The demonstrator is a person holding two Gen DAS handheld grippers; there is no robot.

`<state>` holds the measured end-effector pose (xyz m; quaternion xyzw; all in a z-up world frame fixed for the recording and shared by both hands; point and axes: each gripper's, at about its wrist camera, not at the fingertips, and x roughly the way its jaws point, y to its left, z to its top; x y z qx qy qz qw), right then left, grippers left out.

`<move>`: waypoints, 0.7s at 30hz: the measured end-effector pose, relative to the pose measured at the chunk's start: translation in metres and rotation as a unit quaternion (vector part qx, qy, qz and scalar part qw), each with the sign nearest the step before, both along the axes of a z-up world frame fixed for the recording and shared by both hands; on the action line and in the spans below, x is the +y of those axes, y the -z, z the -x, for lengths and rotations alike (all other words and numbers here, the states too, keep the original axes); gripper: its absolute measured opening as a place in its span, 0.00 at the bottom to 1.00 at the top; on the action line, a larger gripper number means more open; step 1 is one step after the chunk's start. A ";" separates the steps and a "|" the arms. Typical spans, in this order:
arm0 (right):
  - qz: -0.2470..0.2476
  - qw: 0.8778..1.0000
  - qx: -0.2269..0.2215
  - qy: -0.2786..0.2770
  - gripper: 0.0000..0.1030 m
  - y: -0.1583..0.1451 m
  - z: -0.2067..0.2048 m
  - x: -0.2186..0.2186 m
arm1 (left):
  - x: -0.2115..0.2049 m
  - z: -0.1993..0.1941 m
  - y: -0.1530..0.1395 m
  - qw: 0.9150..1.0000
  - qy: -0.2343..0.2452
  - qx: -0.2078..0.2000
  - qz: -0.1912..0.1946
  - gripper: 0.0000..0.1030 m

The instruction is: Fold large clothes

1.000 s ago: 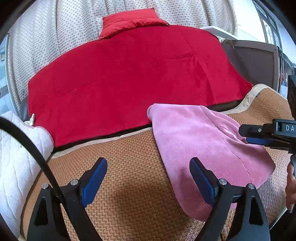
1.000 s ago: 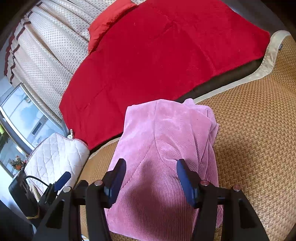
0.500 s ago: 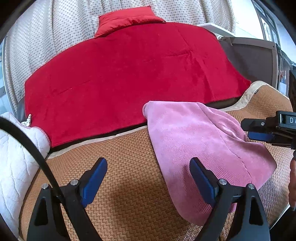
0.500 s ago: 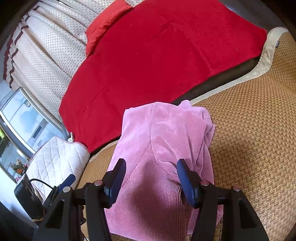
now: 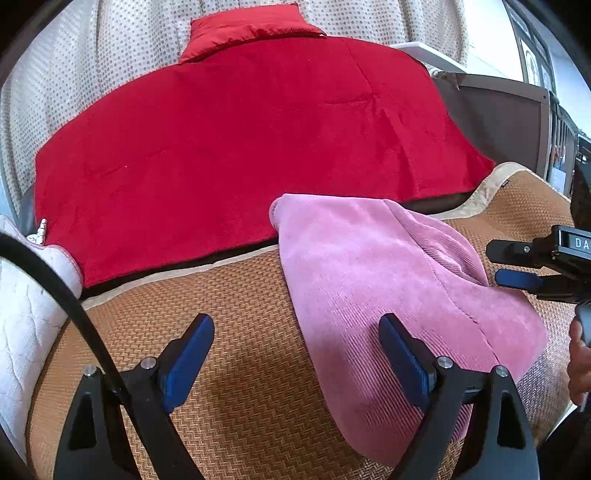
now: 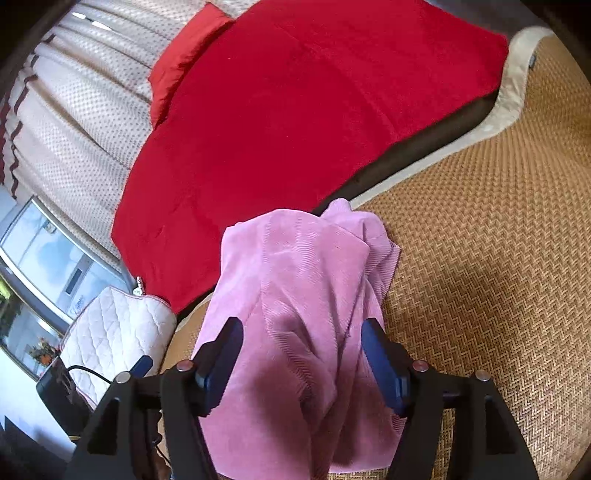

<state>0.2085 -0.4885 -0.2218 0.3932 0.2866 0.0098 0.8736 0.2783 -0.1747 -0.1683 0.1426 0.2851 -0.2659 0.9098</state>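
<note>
A pink ribbed garment [image 5: 373, 280] lies folded in a long strip on the woven straw mat [image 5: 240, 332]. It also shows in the right wrist view [image 6: 306, 295]. My left gripper [image 5: 295, 354] is open and empty, just above the mat at the garment's left edge. My right gripper [image 6: 301, 350] is open and empty, hovering over the garment's near half, one finger on each side. The right gripper also shows at the right edge of the left wrist view [image 5: 535, 266].
A red blanket [image 5: 240, 147] with a red pillow [image 5: 243, 29] covers the bed beyond the mat. A white quilted cushion [image 5: 26, 317] lies at the left. Dotted curtains [image 6: 85, 110] hang behind. A dark bed frame [image 5: 506, 118] stands at the right.
Both grippers have drawn back and tilted slightly, so the garment sits a little farther away. The garment has not moved and both grippers stay open.
</note>
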 end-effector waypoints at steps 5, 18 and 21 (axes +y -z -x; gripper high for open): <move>-0.033 0.999 0.014 -0.006 0.70 0.014 -0.009 -0.008 | -0.001 -0.015 0.003 0.996 0.044 0.068 0.034 0.88; -0.067 0.996 0.052 -0.024 0.75 0.046 -0.045 -0.011 | 0.001 -0.059 0.032 0.941 0.122 0.278 0.148 0.88; -0.078 0.996 0.039 -0.035 0.75 0.048 -0.050 -0.012 | -0.003 -0.064 0.040 0.928 0.126 0.309 0.165 0.90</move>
